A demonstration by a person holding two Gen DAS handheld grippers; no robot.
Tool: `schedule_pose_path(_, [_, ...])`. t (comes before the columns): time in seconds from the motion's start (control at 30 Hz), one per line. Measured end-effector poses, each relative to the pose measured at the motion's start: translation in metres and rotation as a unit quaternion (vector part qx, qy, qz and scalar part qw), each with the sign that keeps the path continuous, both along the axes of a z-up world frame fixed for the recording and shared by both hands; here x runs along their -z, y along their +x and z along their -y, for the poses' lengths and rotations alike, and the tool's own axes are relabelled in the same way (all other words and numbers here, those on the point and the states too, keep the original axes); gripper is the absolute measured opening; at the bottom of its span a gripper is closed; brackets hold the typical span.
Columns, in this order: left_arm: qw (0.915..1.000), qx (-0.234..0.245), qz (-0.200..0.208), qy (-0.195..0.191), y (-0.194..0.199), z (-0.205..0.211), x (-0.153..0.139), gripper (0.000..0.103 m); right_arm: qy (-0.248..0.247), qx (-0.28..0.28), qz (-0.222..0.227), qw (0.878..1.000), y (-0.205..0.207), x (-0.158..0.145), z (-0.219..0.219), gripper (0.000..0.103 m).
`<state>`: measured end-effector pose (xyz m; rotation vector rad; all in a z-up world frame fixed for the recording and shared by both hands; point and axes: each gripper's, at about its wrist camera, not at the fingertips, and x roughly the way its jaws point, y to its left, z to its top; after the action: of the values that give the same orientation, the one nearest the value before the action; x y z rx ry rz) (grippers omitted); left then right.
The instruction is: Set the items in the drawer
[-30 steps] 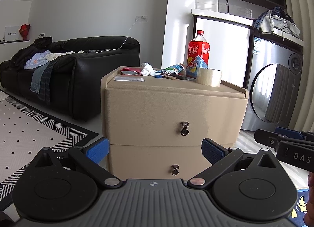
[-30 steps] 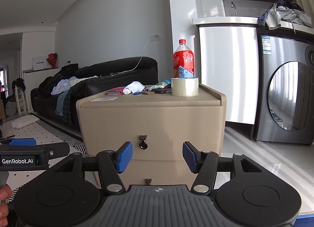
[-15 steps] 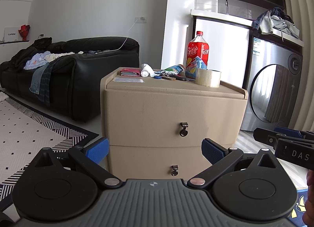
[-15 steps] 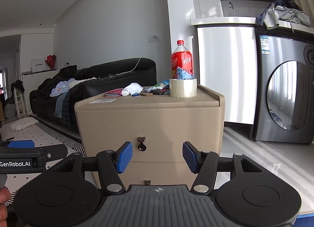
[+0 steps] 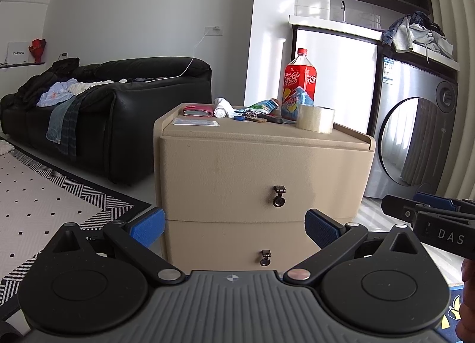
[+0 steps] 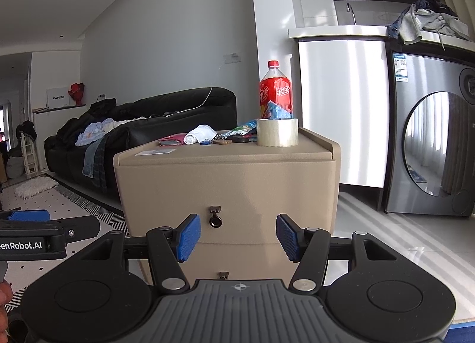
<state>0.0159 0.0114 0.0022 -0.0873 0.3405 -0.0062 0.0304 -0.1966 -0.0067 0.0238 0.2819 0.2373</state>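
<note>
Right wrist view: the right gripper [image 6: 237, 237] is spread and empty, facing the cabinet [image 6: 225, 185]; the upper drawer's pull [image 6: 215, 218] sits between its fingers, just above them, both drawers closed. Tape [image 6: 277, 136], bottle [image 6: 276, 90], a rolled cloth [image 6: 199, 134] and keys [image 6: 222, 141] lie on top, above and ahead. The left gripper [image 5: 234, 225] is also spread, empty, facing the lower drawer [image 5: 237, 245].

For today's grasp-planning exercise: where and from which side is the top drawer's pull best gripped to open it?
Grip the small ring pull hanging at the centre of the closed top drawer. Come straight at the front, one finger either side of the ring. It probably suits the open right gripper, which already faces it.
</note>
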Motion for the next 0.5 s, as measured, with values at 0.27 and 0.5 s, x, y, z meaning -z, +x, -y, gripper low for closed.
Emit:
schedule_pose_path(0.27, [1.0000, 0.001, 0.002, 0.000, -0.0004, 0.0001, -0.0007, 0.103, 0.000, 0.002, 0.000, 1.000, -0.0009, -0.0007, 0.0002, 0.060])
schedule_pose_path(0.5, [1.0000, 0.003, 0.003, 0.001, -0.0020, 0.0002, -0.0009, 0.103, 0.000, 0.002, -0.001, 1.000, -0.0009, -0.0001, 0.0003, 0.060])
